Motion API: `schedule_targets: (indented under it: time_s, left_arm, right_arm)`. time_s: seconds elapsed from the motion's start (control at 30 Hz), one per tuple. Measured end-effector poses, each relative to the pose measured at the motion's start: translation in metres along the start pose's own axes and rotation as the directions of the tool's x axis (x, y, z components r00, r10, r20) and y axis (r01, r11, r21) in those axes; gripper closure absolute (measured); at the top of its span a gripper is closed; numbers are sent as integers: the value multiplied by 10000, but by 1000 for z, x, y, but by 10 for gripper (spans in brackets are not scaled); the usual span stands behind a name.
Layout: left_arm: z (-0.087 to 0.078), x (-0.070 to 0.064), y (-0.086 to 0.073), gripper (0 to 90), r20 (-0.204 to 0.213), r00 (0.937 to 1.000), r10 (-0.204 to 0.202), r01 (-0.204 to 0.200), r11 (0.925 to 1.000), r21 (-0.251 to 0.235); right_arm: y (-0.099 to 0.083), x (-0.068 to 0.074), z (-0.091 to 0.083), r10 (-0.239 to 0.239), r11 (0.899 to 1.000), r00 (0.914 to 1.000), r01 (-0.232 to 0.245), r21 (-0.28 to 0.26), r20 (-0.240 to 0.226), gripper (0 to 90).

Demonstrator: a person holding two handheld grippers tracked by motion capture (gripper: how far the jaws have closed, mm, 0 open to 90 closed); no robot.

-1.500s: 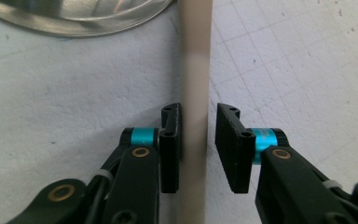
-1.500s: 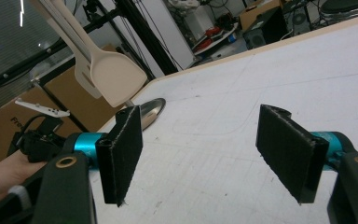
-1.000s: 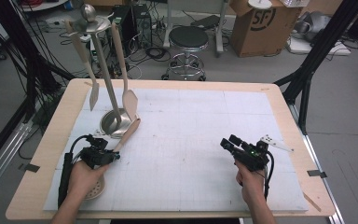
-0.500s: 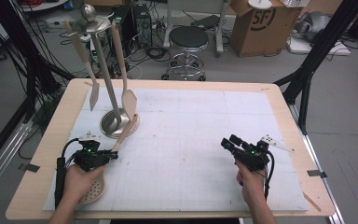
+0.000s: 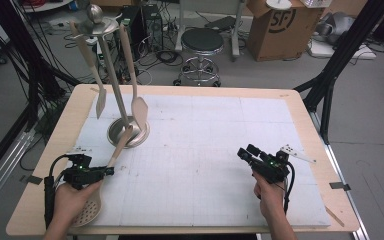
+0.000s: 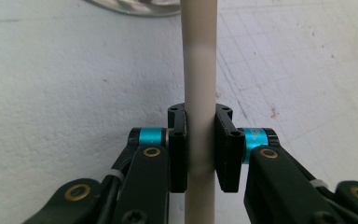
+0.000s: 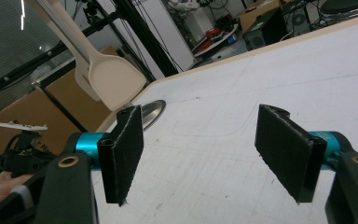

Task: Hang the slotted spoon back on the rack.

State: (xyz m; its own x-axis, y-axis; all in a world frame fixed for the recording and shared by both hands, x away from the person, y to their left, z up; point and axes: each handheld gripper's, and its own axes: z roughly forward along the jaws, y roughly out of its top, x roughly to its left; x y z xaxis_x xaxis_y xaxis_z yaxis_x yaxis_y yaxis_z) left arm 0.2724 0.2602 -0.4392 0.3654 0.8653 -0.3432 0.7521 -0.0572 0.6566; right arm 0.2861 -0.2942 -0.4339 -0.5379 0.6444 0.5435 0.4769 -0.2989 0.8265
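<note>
The left gripper [image 6: 200, 149] pinches the spoon [image 5: 111, 162] handle; the right gripper [image 7: 209, 154] rests spread wide on the mat [image 5: 200, 150].

Two pale spatulas [image 5: 139, 107] hang on one steel utensil stand [image 5: 127, 131] beyond the left tongs [image 5: 107, 171]; one cream perforated spoon [image 5: 91, 210] sits clamped in them. Two tongs in all, the right tongs [image 5: 243, 152] gaping.

Your slotted spoon [image 5: 100, 190] is cream-coloured, with a long straight handle and a round perforated bowl. It lies slantwise near the worktop's [image 5: 300, 115] front left corner, bowl toward the front edge, handle tip pointing away from that edge toward the worktop's middle.
</note>
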Motion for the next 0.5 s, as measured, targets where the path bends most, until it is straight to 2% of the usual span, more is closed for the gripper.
schedule_targets:
  time_s: [0.07,0.13,0.2,0.23,0.43,0.5]
  left_arm:
    - [-4,0,2,779,157,9999,15,-12,9998,-200]
    - [-9,-3,4,779,221,9997,41,-27,9983,-588]
    - [-13,-4,6,779,470,9989,17,33,9944,-1054]
    - [-16,-5,7,779,719,9974,105,-2,9899,-1419]
    - [-35,-14,15,779,1144,9931,269,62,9601,-2797]
    - [-42,-15,18,779,1332,9906,319,138,9441,-3292]
  right_arm:
    - [0,0,0,9,10000,10000,-10,39,14,318]
    - [0,0,0,9,10000,10000,-9,50,22,318]
    - [-1,0,1,-26,10000,10000,26,-3,10,318]
    - [-1,0,1,8,10000,10000,-8,47,12,318]
    - [0,0,-1,24,10000,10000,-24,-6,-1,318]
    - [0,0,-1,44,10000,10000,-44,-40,-25,318]
